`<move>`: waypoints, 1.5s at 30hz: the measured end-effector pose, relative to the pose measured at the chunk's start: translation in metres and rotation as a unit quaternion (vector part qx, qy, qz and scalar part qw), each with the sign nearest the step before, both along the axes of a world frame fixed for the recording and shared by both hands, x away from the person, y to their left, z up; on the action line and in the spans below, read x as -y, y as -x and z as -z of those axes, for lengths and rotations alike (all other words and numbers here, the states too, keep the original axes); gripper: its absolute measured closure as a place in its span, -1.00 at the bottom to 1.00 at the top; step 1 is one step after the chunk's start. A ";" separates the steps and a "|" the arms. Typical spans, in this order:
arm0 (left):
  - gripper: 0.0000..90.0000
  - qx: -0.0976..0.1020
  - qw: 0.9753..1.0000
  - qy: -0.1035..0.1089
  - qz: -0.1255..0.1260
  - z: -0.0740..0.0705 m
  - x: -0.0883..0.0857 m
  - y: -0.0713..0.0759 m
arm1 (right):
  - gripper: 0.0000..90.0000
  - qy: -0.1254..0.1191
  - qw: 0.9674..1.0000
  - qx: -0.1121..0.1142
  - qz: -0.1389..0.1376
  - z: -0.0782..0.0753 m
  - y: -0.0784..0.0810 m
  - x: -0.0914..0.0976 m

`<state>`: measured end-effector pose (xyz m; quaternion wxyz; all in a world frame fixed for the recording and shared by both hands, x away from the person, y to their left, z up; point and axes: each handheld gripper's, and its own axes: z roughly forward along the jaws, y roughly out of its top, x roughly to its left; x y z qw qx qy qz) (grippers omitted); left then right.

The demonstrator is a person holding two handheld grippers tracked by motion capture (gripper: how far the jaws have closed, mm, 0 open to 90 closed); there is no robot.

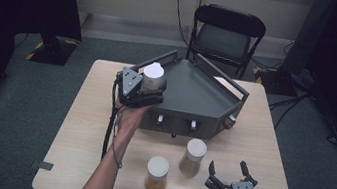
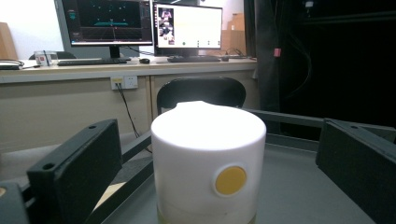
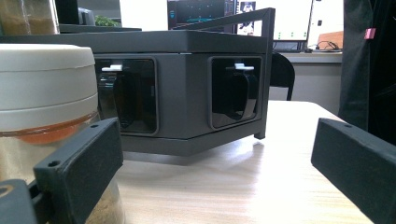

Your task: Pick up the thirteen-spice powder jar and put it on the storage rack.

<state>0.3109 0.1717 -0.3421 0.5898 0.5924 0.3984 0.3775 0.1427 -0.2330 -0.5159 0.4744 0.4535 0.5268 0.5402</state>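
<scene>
- The white-lidded jar [image 1: 153, 75] stands upright on the left rear part of the dark grey rack [image 1: 201, 99], close to the rack's left rail. In the left gripper view the jar [image 2: 208, 163] shows a round yellow mark on the front of its white lid.
- The left gripper [image 1: 145, 92] is around this jar. Its jaws are spread wide, one on each side of the jar, and a gap is visible between each jaw and the lid, so the jar is not pinched.
- The right gripper [image 1: 227, 172] rests low at the near right part of the wooden table [image 1: 85, 127]. Its jaws are also spread, with nothing between them.
- Two more jars stand on the table in front of the rack: the near jar [image 1: 157, 174] with amber content, and the second jar [image 1: 194, 156] just to its right and a little farther back.
- In the right gripper view, one white-lidded jar [image 3: 46, 116] stands just beside the left jaw, and the front wall of the rack [image 3: 182, 93] is behind it.
- A black folding chair [image 1: 225, 37] stands behind the table.
</scene>
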 end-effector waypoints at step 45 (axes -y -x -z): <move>-1.00 0.025 0.999 0.022 -0.016 0.037 -0.029 0.062 | -0.98 0.000 1.000 0.000 0.001 0.000 0.000 -0.001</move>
